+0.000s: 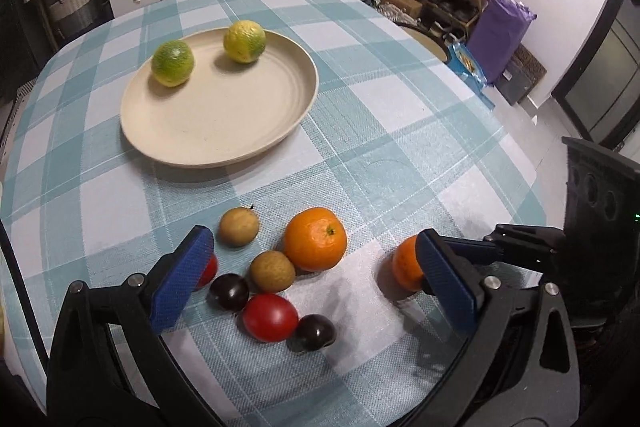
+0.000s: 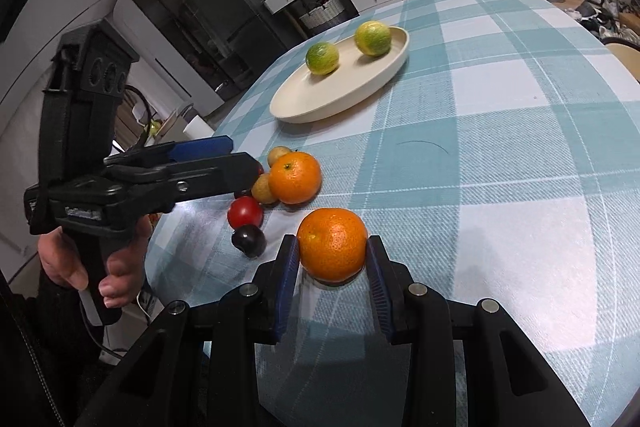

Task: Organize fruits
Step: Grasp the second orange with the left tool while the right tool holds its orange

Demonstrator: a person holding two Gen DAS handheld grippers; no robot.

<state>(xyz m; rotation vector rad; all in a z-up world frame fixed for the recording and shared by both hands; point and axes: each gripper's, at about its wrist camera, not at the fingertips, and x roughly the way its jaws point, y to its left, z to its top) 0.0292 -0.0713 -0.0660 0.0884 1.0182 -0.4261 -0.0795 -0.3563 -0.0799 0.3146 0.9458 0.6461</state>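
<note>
**Orange clamped, plate still far off**

The counter carries a plate at the far side with two limes. The right tool is clamped on an orange, low over the cloth. The left tool hangs apart, empty, over the near fruit pile, angled down. Risk: round peel may slip from the pads during the carry, or the left tool may scatter the pile.

- Left wrist view: looks steeply down along its own wide-set fingers, close above the fruit cluster, facing the plate.
- Right wrist view: lower, shallower angle, close behind one orange.
- Shared: checked tablecloth, plate, cluster, that orange.
</note>
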